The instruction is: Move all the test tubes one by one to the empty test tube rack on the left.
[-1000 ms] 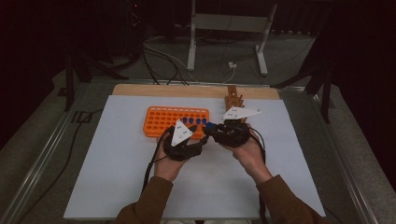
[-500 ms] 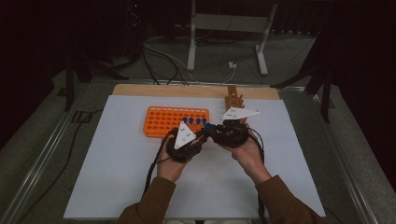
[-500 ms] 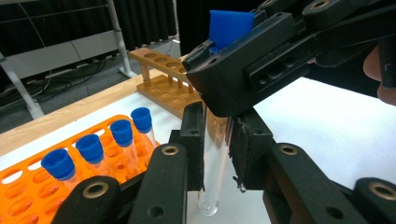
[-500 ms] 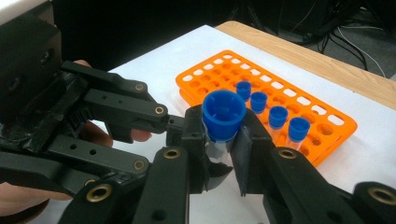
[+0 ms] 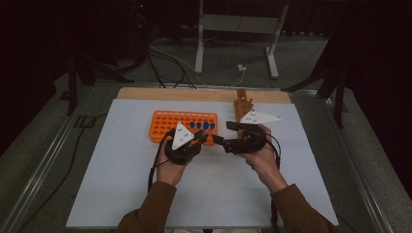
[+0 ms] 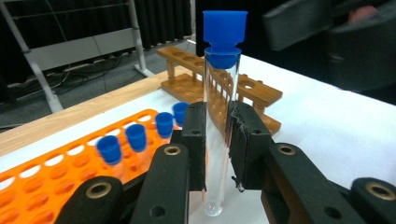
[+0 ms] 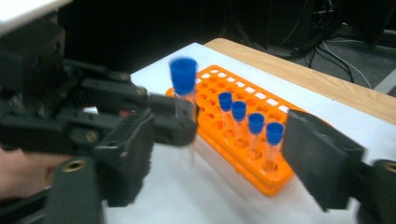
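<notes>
Off to the left of my left gripper [image 5: 198, 139] sits the orange rack [image 5: 163, 127], its near edge just ahead of my left hand [image 5: 171, 167] on the white table sheet [image 5: 111, 184]. Seen from the left gripper view, the rack [image 6: 60, 163] lies left of and beyond my jaws, with four blue-capped tubes [image 6: 137, 140] standing in one row of its holes, the rest of the holes near me bare.

My left gripper [image 6: 217, 140] is clamped narrow on the test tube [image 6: 219, 116]: both black pads press the clear glass about midway down, and the tube stands upright with its blue cap well above the jaws and its rounded bottom hanging below them. Its jaws have just finished closing onto it. Beyond the tube, a little to the right, the wooden rack [image 6: 224, 88] stands on the sheet near the table's wooden edge.

Moving right, my right gripper [image 5: 218, 141] faces the left one, tip toward tip, just beside it. Its jaws have just been opening and now stand wide apart. In the right gripper view the capped tube [image 7: 183, 88] sits ahead, held by the left gripper [image 7: 180, 121], and my own right pads [image 7: 322, 158] do not touch it. The orange rack [image 7: 261, 177] with its four tubes lies between and beyond my right jaws. My right hand [image 5: 262, 158] rests low over the sheet, with the wooden rack [image 5: 243, 104] just beyond it.
</notes>
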{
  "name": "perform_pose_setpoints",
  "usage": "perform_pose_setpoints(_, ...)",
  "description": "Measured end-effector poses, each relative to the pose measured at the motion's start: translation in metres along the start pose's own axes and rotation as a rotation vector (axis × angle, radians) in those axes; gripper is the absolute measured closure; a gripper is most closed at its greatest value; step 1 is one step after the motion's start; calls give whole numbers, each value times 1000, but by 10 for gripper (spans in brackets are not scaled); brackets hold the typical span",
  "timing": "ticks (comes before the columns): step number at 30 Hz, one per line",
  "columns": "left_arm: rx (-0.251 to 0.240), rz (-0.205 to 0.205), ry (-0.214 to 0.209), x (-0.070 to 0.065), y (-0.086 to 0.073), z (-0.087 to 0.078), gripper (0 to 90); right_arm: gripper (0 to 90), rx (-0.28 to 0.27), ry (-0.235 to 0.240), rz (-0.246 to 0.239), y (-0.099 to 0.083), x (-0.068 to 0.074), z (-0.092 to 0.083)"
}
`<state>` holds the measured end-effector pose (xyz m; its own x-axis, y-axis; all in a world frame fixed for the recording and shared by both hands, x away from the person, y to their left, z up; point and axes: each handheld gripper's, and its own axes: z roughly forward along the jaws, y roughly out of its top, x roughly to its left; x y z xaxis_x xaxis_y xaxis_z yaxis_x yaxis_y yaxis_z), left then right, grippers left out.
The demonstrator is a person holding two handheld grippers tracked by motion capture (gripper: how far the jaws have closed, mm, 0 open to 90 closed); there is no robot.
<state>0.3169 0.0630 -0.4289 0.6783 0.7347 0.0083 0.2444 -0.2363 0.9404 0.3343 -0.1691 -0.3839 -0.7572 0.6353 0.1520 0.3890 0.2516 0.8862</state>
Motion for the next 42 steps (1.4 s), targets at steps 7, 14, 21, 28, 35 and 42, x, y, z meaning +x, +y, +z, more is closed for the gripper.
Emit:
perform_pose_setpoints(7, -17, -34, 24, 14, 1, -7, 784, 15, -22, -59, -6, -8, -7, -7)
perform_pose_setpoints(14, -27, -60, 43, 26, 2, -11, 784, 1, -54, -90, -2, -20, -12, -14)
perform_pose_setpoints(21, -38, -72, 71, 38, 3, -15, 783, 1, -52, -130, -10, -36, -16, -18)
perform_pose_setpoints(28, -44, -93, 103, 51, 0, -16, 783, 1, -59, -153, -5, -51, -20, -28)
perform_pose_setpoints(35, -44, -110, 123, 58, -3, -8, 783, 1, -66, -179, -2, -63, -24, -40)
perform_pose_setpoints(42, -40, -125, 144, 65, -7, 0, 783, 1, -91, -183, 19, -71, -27, -49)
